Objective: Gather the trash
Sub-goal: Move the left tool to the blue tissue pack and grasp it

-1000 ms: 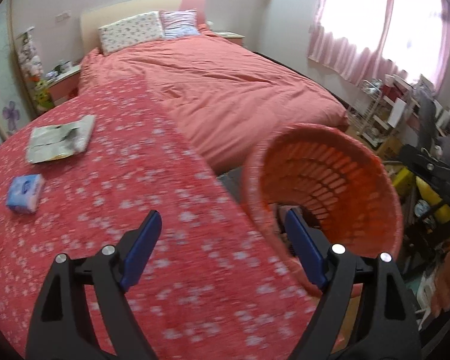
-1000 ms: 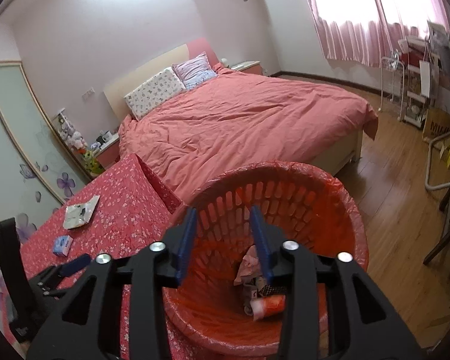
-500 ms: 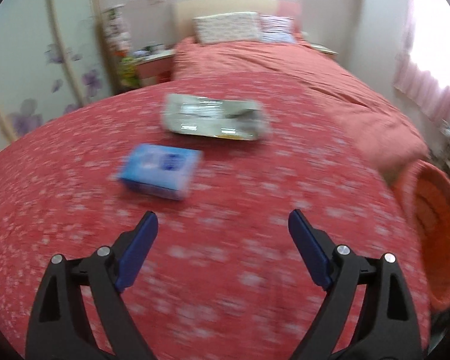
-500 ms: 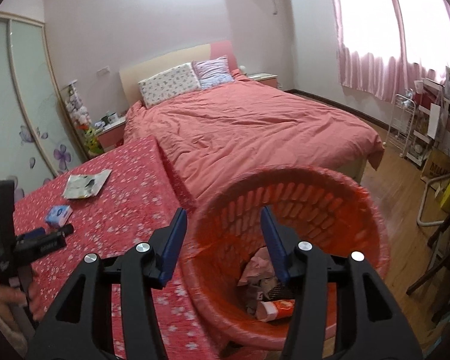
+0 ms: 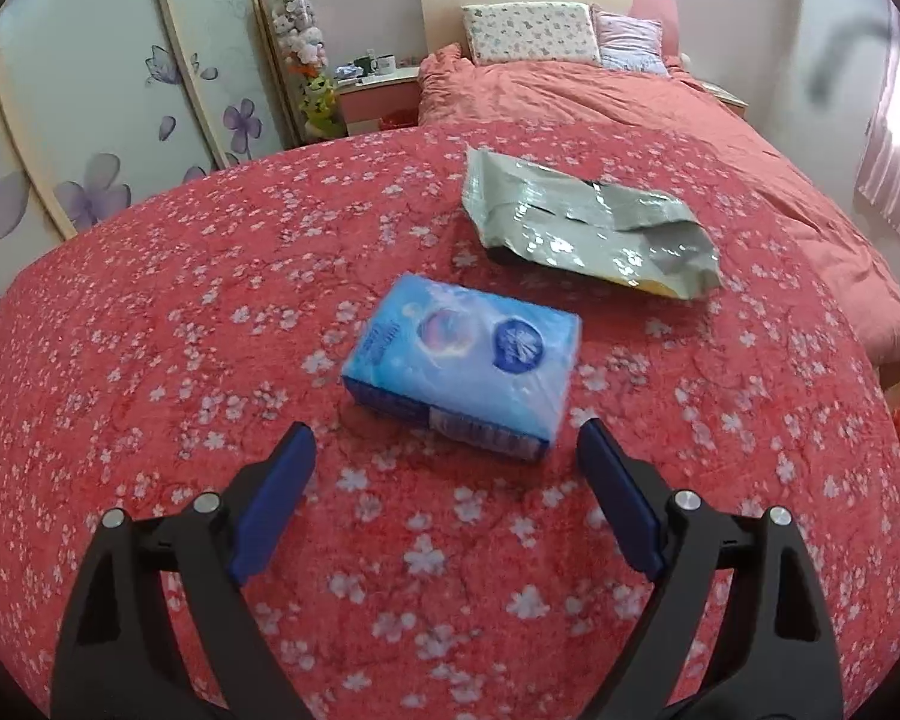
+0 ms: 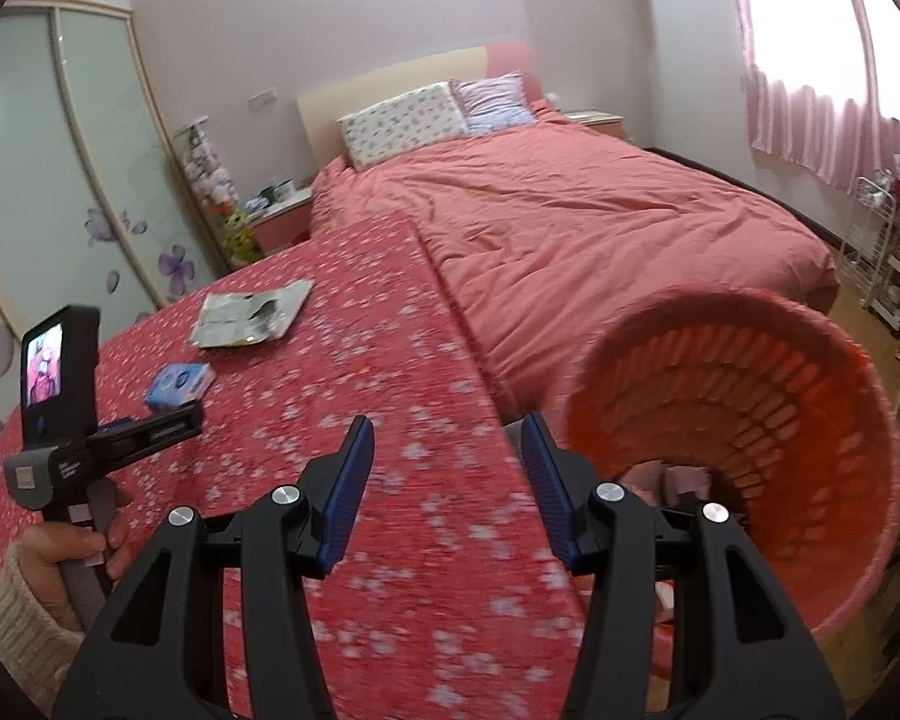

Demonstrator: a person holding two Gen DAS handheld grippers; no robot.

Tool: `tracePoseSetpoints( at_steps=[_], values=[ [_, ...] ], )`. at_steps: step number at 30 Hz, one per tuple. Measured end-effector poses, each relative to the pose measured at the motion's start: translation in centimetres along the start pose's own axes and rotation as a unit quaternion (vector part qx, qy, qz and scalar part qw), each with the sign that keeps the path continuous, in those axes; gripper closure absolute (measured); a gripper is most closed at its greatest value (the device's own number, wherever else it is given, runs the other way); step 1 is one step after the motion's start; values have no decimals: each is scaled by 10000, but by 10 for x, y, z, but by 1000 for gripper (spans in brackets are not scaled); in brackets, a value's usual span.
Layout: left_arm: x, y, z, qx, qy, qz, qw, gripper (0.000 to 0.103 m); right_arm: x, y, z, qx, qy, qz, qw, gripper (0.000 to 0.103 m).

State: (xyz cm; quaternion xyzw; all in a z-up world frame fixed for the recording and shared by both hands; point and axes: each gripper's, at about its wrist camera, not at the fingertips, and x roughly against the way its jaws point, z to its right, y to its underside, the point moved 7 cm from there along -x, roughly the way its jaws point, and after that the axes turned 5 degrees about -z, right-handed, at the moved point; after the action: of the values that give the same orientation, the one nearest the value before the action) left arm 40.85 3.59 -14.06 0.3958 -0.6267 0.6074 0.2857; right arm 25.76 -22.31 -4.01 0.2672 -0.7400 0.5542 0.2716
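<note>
The left tongs [image 5: 444, 468] have swung away from the orange basket [image 6: 750, 420] and now face the worktop [image 5: 150, 330], spread wide and empty, with the blue tissue pack [image 5: 462, 366] just ahead between their tips and the grey mailer bag [image 5: 588, 234] farther ahead to the right. The right tongs [image 6: 447, 480], part open and empty, have drifted leftward, leaving the basket on their right. The pack looks like the next pickup.

A blue tissue pack [image 5: 462, 372] and a crumpled grey mailer bag [image 5: 588, 228] lie flat, near each other.
</note>
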Motion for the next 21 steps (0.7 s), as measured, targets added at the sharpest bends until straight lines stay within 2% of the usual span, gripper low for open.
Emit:
tracePoseSetpoints(
  at_steps=[4,9,11,13,17,21],
  values=[
    [-8,-7,-23,116,-76,-28,9999,16,-7,1,-20,152,-112,-66,9998,51],
    [-15,-12,-77,420,-297,-71,9986,16,-15,3,-38,323,-196,-146,9992,51],
    [-13,-11,-94,535,-189,-92,9983,16,-18,4,-42,349,-228,-184,9990,51],
    [-7,-12,-101,671,108,-14,9977,15,-22,6,-48,391,-257,-222,9987,51],
    [1,-20,-91,749,471,173,9959,13,-27,7,-57,441,-302,-269,9982,51],
    [-8,-29,-66,587,410,135,9973,13,-31,5,-62,467,-303,-285,9980,51]
  ],
)
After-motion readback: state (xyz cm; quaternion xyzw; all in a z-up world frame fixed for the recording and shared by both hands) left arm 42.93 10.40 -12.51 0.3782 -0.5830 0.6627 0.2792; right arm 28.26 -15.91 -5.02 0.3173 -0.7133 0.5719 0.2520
